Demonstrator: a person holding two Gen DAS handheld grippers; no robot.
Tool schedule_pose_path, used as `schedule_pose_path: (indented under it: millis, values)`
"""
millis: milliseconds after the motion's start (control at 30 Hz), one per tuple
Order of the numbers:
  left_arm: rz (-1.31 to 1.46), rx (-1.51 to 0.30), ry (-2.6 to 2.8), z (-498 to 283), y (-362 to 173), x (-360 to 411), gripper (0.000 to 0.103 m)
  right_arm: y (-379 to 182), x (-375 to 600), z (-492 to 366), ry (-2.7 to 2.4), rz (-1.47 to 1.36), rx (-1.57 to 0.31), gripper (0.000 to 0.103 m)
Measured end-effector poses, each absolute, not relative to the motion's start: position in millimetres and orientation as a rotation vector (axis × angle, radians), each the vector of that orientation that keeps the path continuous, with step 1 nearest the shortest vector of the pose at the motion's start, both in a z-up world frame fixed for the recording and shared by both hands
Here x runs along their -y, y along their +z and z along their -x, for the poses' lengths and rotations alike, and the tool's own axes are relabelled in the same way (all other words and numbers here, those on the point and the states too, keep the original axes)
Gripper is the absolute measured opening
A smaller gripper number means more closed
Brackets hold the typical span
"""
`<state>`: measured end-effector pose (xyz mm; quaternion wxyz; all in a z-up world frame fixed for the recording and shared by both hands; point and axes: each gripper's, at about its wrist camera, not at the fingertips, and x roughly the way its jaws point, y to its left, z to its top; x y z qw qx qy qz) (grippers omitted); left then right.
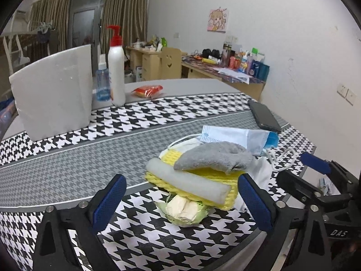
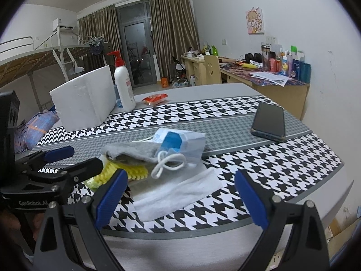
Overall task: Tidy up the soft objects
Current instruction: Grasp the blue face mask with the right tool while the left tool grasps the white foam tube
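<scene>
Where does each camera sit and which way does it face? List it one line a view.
Left wrist: on the left gripper, looking down at the pile's yellow foam net; own open fingers show, right gripper at the edge.
Right wrist: on the right gripper, over the white cloth; own open fingers show, left gripper alongside.
Shared: grey sock, face mask, phone.

Even, cool indoor light, likely from overhead; shadows soft and faint. Both views sharp at centre, strong fisheye bending with black vignette corners. Dark glass door (image 2: 135,52) suggests night outside.
</scene>
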<state>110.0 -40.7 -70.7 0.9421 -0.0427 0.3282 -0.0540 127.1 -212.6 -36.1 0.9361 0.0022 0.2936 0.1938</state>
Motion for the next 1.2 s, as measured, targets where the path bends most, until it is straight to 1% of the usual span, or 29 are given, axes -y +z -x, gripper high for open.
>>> schedule_pose_path:
  millis: [233, 367, 667, 1000, 1033, 1100, 1167, 1200]
  values:
    - [0.122, -0.705, -0.124, -114.1, -78.5, 34.6, 0.085, -40.6, 214.8, -129.9, 0.394, -0.008, -0.614, 0.098]
    - [0.122, -0.713, -0.114, -108.8, -77.8, 28.0, 0.081, -42.6, 214.1, -131.4, 0.396, -0.012, -0.618, 0.098]
    - [0.113, -0.715, -0.056, -100.9, -75.8, 12.5, 0.079, -44.7, 206.4, -137.7, 0.412, -0.011, -0.627, 0.098]
    - [0.08, -0.703, -0.055, -106.5, -71.8, 19.9, 0.079, -41.1, 203.5, -162.8, 0.408, -0.051, -0.672, 0.098]
    - [0.076, -0.707, -0.056, -107.7, -72.0, 20.7, 0.079, -42.1, 202.1, -166.3, 0.408, -0.053, -0.681, 0.097]
    - [0.068, -0.709, -0.059, -111.0, -72.4, 22.1, 0.078, -43.6, 200.0, -171.7, 0.404, -0.052, -0.693, 0.089]
    - [0.063, -0.72, -0.066, -113.4, -73.4, 22.8, 0.067, -46.5, 198.6, -177.5, 0.409, -0.056, -0.718, 0.079]
    - [0.06, -0.723, -0.07, -114.4, -74.0, 23.3, 0.066, -48.5, 198.1, -181.2, 0.413, -0.064, -0.736, 0.076]
